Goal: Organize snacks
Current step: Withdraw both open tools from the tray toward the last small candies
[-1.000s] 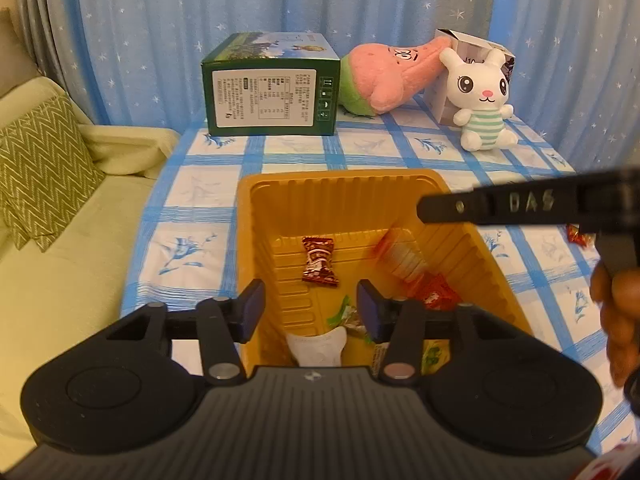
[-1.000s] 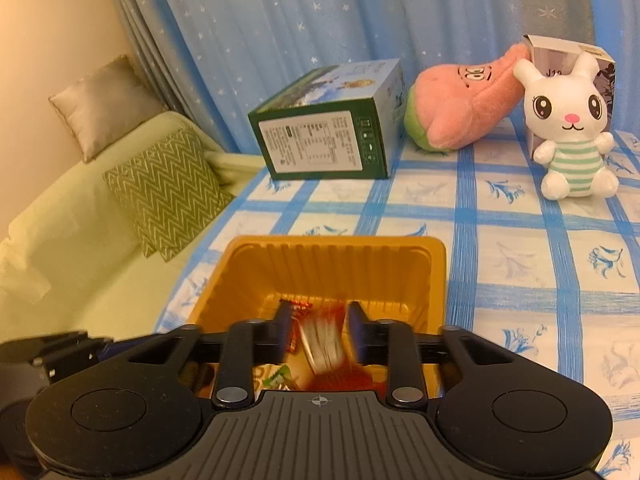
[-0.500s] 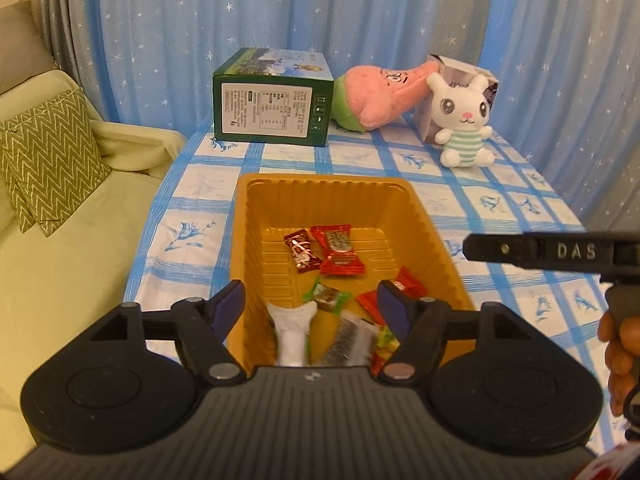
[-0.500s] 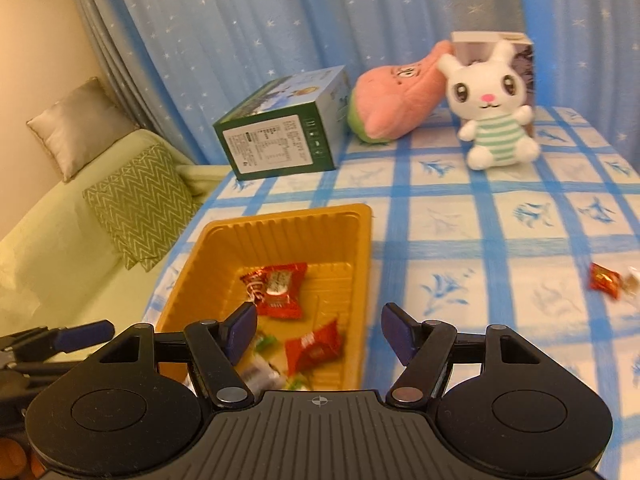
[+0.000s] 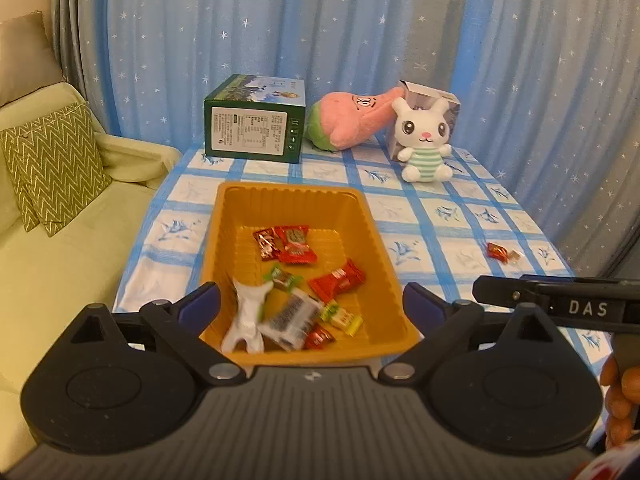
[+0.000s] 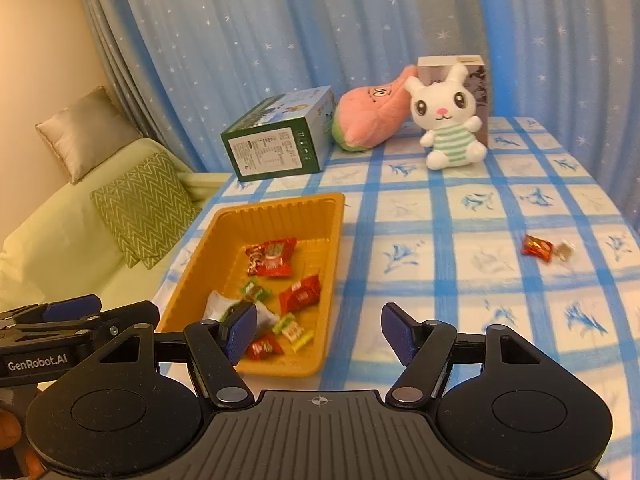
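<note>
An orange tray on the blue-checked table holds several wrapped snacks, among them red packets and a white wrapper. One red candy lies loose on the cloth to the right, with a small pale wrapper beside it. My left gripper is open and empty above the tray's near end. My right gripper is open and empty over the tray's near right corner.
At the back stand a green box, a pink plush and a white bunny before a small carton. A sofa with a zigzag cushion lies left. Blue curtains hang behind.
The right gripper opened and dropped a red snack into the tray, then drew back to the right. The left gripper opened wider and pulled back. The loose candy came into view.
</note>
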A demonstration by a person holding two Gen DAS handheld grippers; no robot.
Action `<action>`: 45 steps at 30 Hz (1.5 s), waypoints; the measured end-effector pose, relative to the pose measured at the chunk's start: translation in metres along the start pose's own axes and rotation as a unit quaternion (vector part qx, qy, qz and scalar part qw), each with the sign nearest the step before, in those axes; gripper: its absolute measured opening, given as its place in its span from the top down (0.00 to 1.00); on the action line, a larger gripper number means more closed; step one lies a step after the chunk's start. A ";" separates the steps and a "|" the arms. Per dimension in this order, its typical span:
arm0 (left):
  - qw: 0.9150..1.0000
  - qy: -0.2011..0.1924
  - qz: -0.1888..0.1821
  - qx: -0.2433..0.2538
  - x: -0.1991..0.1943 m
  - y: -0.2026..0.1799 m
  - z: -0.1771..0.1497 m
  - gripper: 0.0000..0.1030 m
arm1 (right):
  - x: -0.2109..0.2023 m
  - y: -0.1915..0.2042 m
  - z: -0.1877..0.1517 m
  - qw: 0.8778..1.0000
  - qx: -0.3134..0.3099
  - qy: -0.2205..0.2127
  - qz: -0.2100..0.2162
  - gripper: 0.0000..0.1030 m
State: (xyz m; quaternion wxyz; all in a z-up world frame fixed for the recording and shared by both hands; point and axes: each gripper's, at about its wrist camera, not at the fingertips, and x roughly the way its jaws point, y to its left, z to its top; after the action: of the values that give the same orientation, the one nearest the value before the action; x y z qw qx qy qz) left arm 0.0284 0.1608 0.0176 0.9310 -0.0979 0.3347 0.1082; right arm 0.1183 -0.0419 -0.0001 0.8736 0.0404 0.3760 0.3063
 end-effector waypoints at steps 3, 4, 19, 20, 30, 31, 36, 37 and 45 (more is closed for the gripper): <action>1.000 0.003 -0.008 -0.006 -0.007 -0.008 -0.007 0.05 | -0.016 -0.003 -0.009 1.000 0.001 -0.002 -0.005 0.33; 1.000 0.004 -0.011 -0.006 -0.009 -0.011 -0.010 0.05 | -0.021 -0.004 -0.012 1.000 0.001 -0.003 -0.006 0.33; 0.999 0.006 -0.051 0.012 -0.017 -0.059 -0.031 0.04 | -0.073 -0.041 -0.043 0.997 0.008 -0.016 -0.074 0.33; 0.998 0.008 -0.054 0.014 -0.016 -0.063 -0.032 0.04 | -0.074 -0.044 -0.044 0.997 0.009 -0.015 -0.079 0.33; 0.997 0.015 -0.073 0.029 -0.006 -0.091 -0.036 0.04 | -0.087 -0.076 -0.052 0.993 0.029 -0.016 -0.113 0.33; 0.997 0.015 -0.074 0.031 -0.005 -0.094 -0.037 0.04 | -0.088 -0.079 -0.052 0.993 0.032 -0.016 -0.115 0.33; 0.996 0.016 -0.079 0.037 -0.002 -0.104 -0.036 0.04 | -0.091 -0.091 -0.052 0.991 0.044 -0.019 -0.122 0.33; 0.996 0.016 -0.080 0.038 -0.002 -0.106 -0.036 0.04 | -0.092 -0.093 -0.052 0.991 0.046 -0.019 -0.123 0.33; 0.995 0.015 -0.089 0.049 0.009 -0.123 -0.033 0.04 | -0.099 -0.112 -0.052 0.988 0.067 -0.033 -0.136 0.33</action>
State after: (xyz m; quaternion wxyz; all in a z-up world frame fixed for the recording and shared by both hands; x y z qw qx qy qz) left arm 0.0478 0.0360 0.0003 0.9356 -0.0833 0.3430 0.0068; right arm 0.0866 -0.1967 -0.0086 0.9144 0.0574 0.3686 0.1570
